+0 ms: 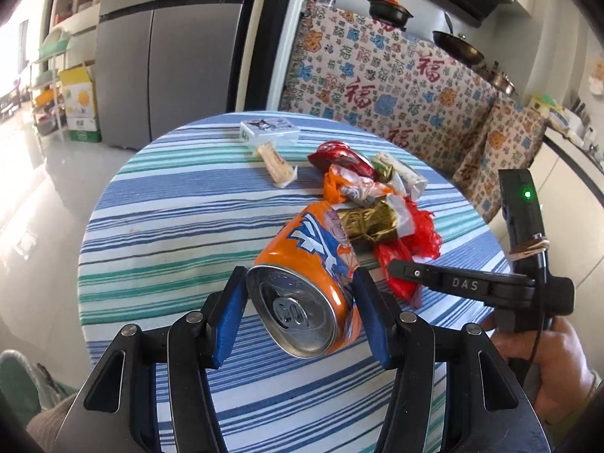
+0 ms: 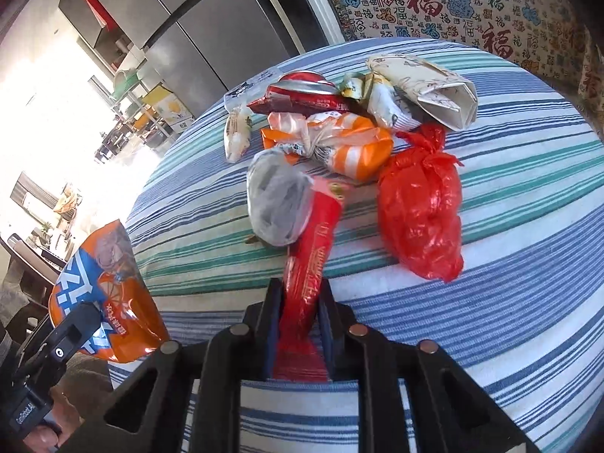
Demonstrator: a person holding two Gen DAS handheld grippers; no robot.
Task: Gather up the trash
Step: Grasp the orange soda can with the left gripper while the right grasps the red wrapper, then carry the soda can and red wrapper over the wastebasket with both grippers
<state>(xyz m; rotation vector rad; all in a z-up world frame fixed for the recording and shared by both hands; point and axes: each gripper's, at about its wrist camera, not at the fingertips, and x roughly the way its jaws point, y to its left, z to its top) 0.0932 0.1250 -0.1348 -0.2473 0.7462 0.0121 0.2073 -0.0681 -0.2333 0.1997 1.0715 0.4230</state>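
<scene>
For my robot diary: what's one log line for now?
left gripper: holds orange can | right gripper: shut on red wrapper | table: trash left

You have one dented orange drink can (image 1: 302, 275) and one knotted red plastic bag (image 2: 419, 207). You have one long red wrapper (image 2: 309, 260), one clear crumpled bag (image 2: 277, 204), one orange-and-white striped bag (image 2: 339, 143), and one gold foil packet (image 1: 364, 221). You also have one dark red snack packet (image 2: 302, 98), one folded cream paper wrapper (image 2: 426, 83), one pale stick-shaped packet (image 1: 275, 166), and one small white box (image 1: 270, 132). You see two claws, one in each hand.
</scene>
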